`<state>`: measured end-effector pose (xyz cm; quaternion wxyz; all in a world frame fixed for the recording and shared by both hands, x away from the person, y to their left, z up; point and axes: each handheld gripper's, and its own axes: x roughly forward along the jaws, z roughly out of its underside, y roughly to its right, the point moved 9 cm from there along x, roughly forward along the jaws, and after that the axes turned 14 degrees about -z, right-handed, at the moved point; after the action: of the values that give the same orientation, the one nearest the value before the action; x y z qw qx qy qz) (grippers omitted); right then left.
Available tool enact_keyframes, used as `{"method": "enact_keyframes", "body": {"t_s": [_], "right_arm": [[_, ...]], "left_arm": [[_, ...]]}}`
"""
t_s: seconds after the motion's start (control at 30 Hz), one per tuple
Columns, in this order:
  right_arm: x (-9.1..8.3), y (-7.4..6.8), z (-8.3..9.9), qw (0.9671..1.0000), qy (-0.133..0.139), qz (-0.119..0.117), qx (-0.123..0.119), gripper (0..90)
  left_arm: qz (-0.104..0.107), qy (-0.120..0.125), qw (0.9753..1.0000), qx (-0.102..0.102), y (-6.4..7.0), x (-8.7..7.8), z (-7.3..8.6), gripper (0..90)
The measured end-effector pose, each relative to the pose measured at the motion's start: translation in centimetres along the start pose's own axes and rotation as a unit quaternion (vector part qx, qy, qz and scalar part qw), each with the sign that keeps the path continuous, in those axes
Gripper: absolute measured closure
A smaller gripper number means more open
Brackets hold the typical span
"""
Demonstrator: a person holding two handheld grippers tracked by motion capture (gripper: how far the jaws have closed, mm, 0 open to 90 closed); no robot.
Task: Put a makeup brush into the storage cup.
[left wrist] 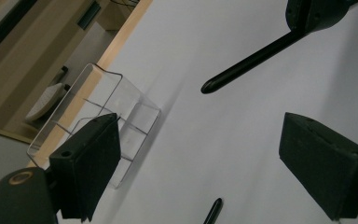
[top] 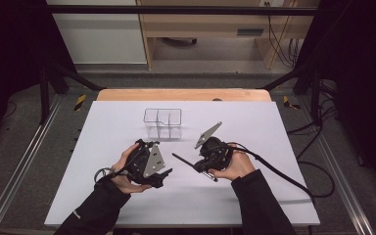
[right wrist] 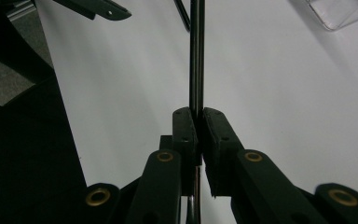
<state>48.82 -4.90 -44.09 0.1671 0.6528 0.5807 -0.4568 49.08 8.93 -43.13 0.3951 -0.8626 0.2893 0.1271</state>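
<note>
Worktop [top: 127, 196]: white sheet over a wood top, bare apart from one clear plastic organiser [top: 163, 123] with divided compartments, sitting mid-sheet toward the far edge. It stands upright and looks empty as far as I can tell.

Both hands are on the near half, well short of the organiser. Left claw [top: 165, 175] is on its side, pointing right toward the other hand. In the left gripper view its jaws stand wide apart with nothing between the pads [left wrist: 93, 163].

Right claw [top: 199, 165] points left, jaws pressed shut on a thin dark rod [top: 183, 160]; could be a pen or stylus, too slim to call. The right gripper view shows the rod [right wrist: 196, 56] clamped between the pads and running straight out along the jaw axis. Free tip sticks out left into the gap between the two claws; it's visible in the left gripper view as the dark rounded end [left wrist: 214, 85].

Key relation: the rod's long axis lies roughly flat, left-right, slightly tilted, while the organiser is farther off across the worktop and a bit left of the right claw. Compartments open upward, so the rod likely needs swinging to near vertical, tip down, before it goes in. Right claw has it and is marginally nearer. Left claw is free, open and close to the tip, so a handover or regrip is also plausible.
</note>
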Motion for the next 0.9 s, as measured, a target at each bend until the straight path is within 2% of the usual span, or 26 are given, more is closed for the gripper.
{"method": "enact_keyframes", "body": {"t_s": [0.23,0.33,0.53,0.6,0.63,0.7,0.73,0.9], "right_arm": [[0.3,-0.2,0.0,1.0,-0.002,-0.006,0.001,84.1],[0.3,-0.3,0.0,1.0,-0.004,-0.008,0.002,84.1],[0.2,-0.3,0.2,0.9999,-0.008,-0.011,0.004,84.1],[0.2,-0.4,0.2,0.9999,-0.009,-0.011,0.005,84.1],[0.2,-0.4,0.2,0.9999,-0.009,-0.012,0.005,84.1],[0.1,-0.3,0.1,0.9999,-0.008,-0.012,0.006,84.1],[0.1,-0.3,0.1,0.9999,-0.008,-0.012,0.008,84.1],[0.0,-0.3,0.1,0.9999,-0.008,-0.011,0.008,84.1]], "left_arm": [[0.003,0.007,0.9996,0.029,0.8,0.2,-0.3,12.9],[0.004,0.009,0.9986,0.051,1.3,0.3,-0.5,13.4],[-0.001,0.013,0.9967,0.08,1.8,0.5,-1.0,14.7],[-0.007,0.014,0.9957,0.091,1.9,0.5,-1.2,15.3],[-0.017,0.021,0.9939,0.107,1.8,0.6,-1.4,15.7],[-0.019,0.017,0.9931,0.114,2.0,0.6,-1.5,16.4],[-0.024,0.015,0.9918,0.125,1.9,0.6,-1.5,16.6],[-0.033,0.017,0.9896,0.139,2.1,0.7,-2.0,17.6]]}}
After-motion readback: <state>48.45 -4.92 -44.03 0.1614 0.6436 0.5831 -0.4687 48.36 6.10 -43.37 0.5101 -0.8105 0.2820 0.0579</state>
